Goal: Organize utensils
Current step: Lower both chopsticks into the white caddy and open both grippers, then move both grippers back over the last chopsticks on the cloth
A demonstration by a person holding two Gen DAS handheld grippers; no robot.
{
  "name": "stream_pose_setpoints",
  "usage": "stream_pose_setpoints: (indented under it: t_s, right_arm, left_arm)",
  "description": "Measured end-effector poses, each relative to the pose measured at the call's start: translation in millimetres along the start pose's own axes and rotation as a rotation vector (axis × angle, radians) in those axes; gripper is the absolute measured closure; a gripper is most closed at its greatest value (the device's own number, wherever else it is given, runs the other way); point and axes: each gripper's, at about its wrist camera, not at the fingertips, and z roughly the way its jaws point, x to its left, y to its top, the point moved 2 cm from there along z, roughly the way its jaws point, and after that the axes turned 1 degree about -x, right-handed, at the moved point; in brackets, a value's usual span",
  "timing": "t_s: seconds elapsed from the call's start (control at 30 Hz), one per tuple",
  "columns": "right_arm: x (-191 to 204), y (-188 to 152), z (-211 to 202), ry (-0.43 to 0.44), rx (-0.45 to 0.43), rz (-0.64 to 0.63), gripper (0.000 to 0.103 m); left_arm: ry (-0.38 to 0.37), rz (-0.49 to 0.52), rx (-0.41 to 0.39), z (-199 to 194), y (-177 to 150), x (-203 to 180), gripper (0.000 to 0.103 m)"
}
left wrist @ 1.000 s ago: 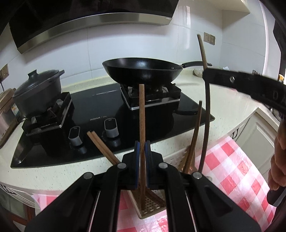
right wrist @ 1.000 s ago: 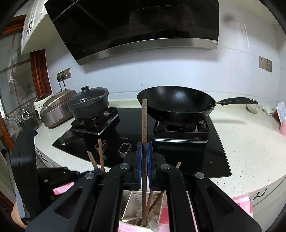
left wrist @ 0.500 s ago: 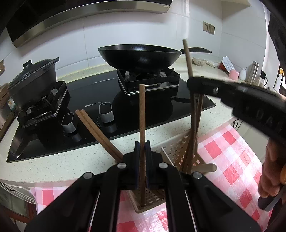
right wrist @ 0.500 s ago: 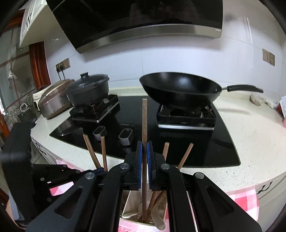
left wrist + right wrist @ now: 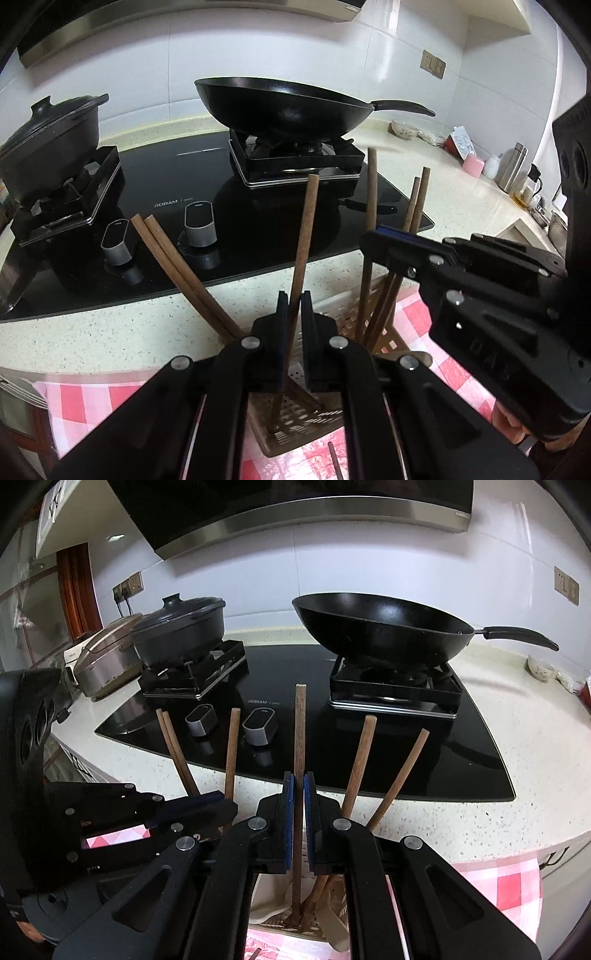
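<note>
My left gripper point(image 5: 294, 314) has its jaws slightly apart around a brown wooden chopstick point(image 5: 303, 251), whose tip rests on the perforated floor of a beige utensil holder point(image 5: 295, 424). Two chopsticks point(image 5: 177, 266) lean left in the same holder. My right gripper point(image 5: 298, 801) has its jaws slightly apart around another wooden chopstick point(image 5: 300, 734) that stands in the holder's other compartment point(image 5: 273, 908) with two wooden-handled utensils point(image 5: 360, 757) and a white spoon point(image 5: 332, 926). The right gripper also shows in the left wrist view point(image 5: 380, 240).
The holder stands on a red-checked cloth point(image 5: 458, 373) in front of a speckled counter point(image 5: 110, 339). Behind are a black glass hob point(image 5: 221, 192), a wok point(image 5: 284, 107) and a lidded pot point(image 5: 48, 140). A loose chopstick point(image 5: 334, 461) lies on the cloth.
Both grippers moved lower with their chopsticks, which now stand in the holder. Both pairs of jaws have loosened, and the left chopstick now tilts to the right.
</note>
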Motion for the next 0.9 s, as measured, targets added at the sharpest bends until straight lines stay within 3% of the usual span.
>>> stream_pose_setpoints:
  t_s: [0.1,0.4,0.5,0.9]
  right_arm:
    - [1,-3,0,-0.012,0.012,-0.012,0.093]
    - [-9,-5,-19,-0.032,-0.017,0.014,0.057]
    - [-12,-3,-26,-0.028,-0.031,0.016,0.054]
    - [-21,-3,-41,-0.031,-0.049,0.030,0.050]
  left_arm:
    - [-0.002,0.007,0.002,1,0,-1,0.096]
    - [-0.020,-0.016,0.005,2,0,-1,0.093]
    - [-0.041,-0.027,-0.009,0,1,-1,0.080]
    - [-0.054,-0.011,-0.038,-18,-3,-13,0.079]
